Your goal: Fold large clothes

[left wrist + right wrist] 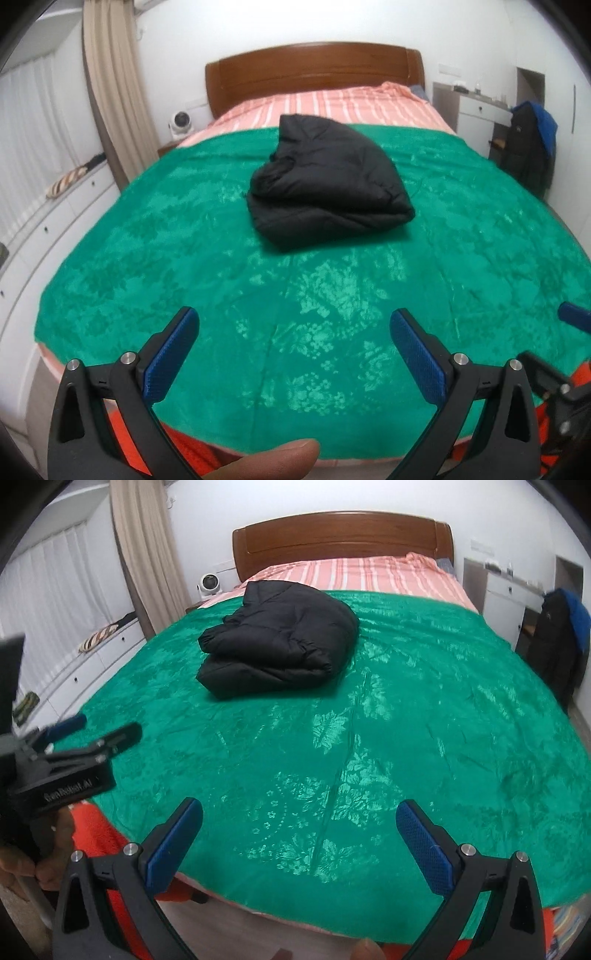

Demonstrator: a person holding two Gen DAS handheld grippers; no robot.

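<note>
Left gripper [293, 325] jaws wide apart, empty, low in frame over green cover [184, 258]. Right gripper [299, 814] likewise apart, empty. Black jacket [328, 184] lies folded, centre frame, well apart from both. Likely near done: if tidying, press bundle flat from both sides, avoid dragging cover.
</note>
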